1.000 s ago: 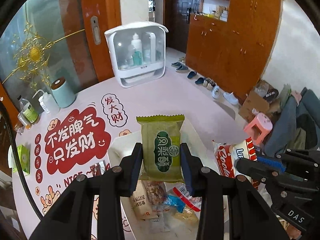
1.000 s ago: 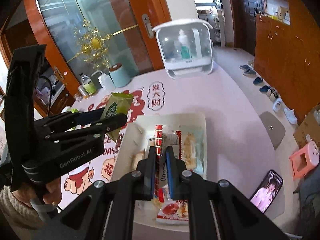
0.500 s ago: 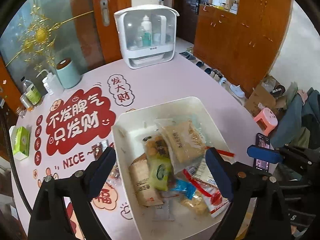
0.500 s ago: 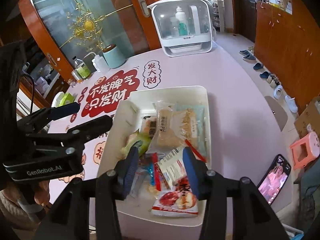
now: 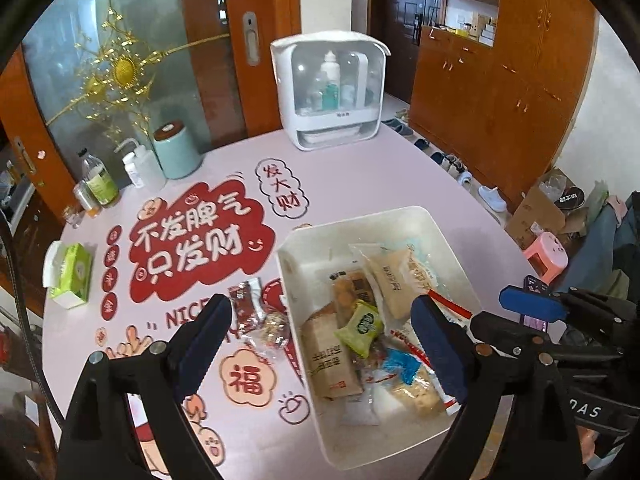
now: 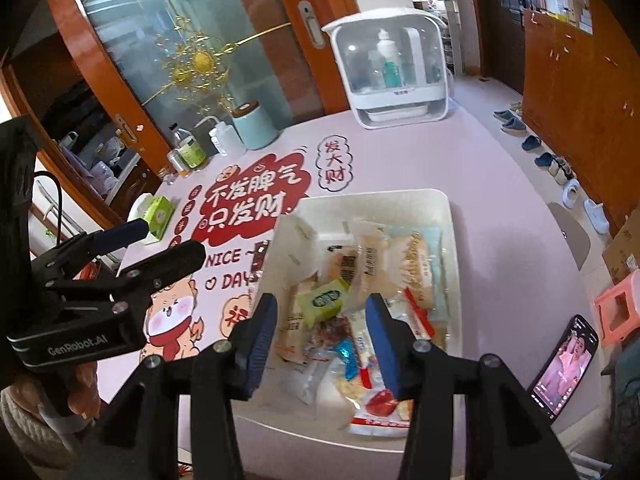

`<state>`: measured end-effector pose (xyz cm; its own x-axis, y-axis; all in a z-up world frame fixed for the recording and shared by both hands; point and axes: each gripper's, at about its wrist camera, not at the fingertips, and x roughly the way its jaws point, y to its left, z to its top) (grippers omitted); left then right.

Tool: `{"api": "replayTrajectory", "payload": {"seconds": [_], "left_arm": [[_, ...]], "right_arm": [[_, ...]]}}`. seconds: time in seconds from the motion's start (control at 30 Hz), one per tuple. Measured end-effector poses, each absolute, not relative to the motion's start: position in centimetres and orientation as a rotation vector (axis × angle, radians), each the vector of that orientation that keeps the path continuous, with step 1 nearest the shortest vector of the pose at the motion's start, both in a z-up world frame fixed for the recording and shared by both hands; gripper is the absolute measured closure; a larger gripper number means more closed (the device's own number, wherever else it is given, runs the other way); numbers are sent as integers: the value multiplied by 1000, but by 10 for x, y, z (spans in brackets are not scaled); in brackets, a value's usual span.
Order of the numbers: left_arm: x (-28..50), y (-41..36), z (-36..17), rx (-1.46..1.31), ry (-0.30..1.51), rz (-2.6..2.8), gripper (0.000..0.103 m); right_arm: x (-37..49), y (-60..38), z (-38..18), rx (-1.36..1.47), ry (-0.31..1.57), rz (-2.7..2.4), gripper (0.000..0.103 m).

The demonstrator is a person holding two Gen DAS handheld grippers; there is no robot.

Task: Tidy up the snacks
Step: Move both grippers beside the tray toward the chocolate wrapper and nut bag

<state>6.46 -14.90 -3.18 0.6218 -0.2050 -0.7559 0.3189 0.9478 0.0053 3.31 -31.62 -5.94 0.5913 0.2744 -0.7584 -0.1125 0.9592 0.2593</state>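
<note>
A white bin [image 5: 372, 220] [image 6: 384, 198] on the pink table holds several snack packets, with a green packet [image 5: 360, 328] [image 6: 326, 299] lying on top. Two loose snacks, a red packet [image 5: 244, 306] and a clear-wrapped one [image 5: 272, 330], lie on the table left of the bin. My left gripper [image 5: 320, 344] is open and empty above the bin's left side. My right gripper [image 6: 322, 338] is open and empty above the bin's near half. The left gripper also shows in the right wrist view [image 6: 156, 248].
A white cosmetics case [image 5: 330, 92] stands at the table's far side. A teal canister [image 5: 176, 152], bottles [image 5: 100, 180] and a green tissue box [image 5: 70, 274] sit at the left. A phone [image 6: 564, 372] lies at the right edge. Shoes and a pink stool [image 5: 546, 256] are on the floor.
The left gripper opened and dropped the green packet into the bin. The right gripper opened and let go of the red-and-white packet. Both grippers rose and drew back.
</note>
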Motion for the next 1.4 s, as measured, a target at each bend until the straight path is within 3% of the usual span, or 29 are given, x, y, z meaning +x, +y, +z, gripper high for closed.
{"api": "replayTrajectory", "payload": {"seconds": [0.6, 0.77, 0.97, 1.4], "left_arm": [[63, -70, 79, 436, 620, -377, 13], [86, -46, 83, 590, 556, -419, 12], [135, -22, 28, 670, 609, -559, 12], [213, -19, -153, 729, 806, -730, 12]], "right_arm": [[30, -244, 0, 169, 802, 217, 56], [38, -216, 5, 229, 791, 164, 56], [50, -158, -29, 243, 824, 53, 56], [86, -86, -183, 325, 794, -261, 56]]}}
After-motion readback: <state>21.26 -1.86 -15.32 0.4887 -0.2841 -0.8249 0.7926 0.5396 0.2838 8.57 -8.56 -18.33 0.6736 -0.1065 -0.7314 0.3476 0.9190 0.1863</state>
